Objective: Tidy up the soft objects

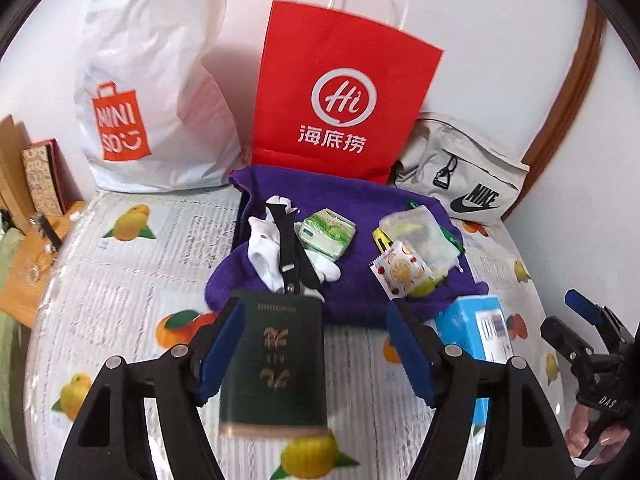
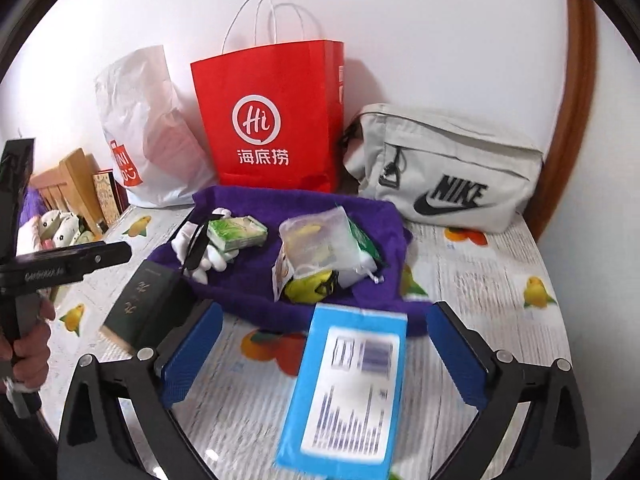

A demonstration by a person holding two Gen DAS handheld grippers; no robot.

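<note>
A purple towel (image 1: 360, 200) lies spread on the fruit-print cover, also seen in the right wrist view (image 2: 320, 208). On it rest white socks (image 1: 264, 248) with a black strap, a green tissue pack (image 1: 328, 234), a clear pouch (image 1: 416, 232) and an orange-print packet (image 1: 402, 270). My left gripper (image 1: 316, 312) stands open around a dark green box (image 1: 276, 360), with a wide gap at the right pad. My right gripper (image 2: 324, 312) is open too. A blurred blue box (image 2: 348, 384) lies between its pads, with room on both sides.
Against the wall stand a white Miniso bag (image 1: 152, 92), a red paper bag (image 1: 344, 92) and a grey Nike pouch (image 1: 460, 176). A wooden door frame (image 2: 576, 92) curves at the right. Wooden furniture and small items (image 1: 36, 184) sit at the left edge.
</note>
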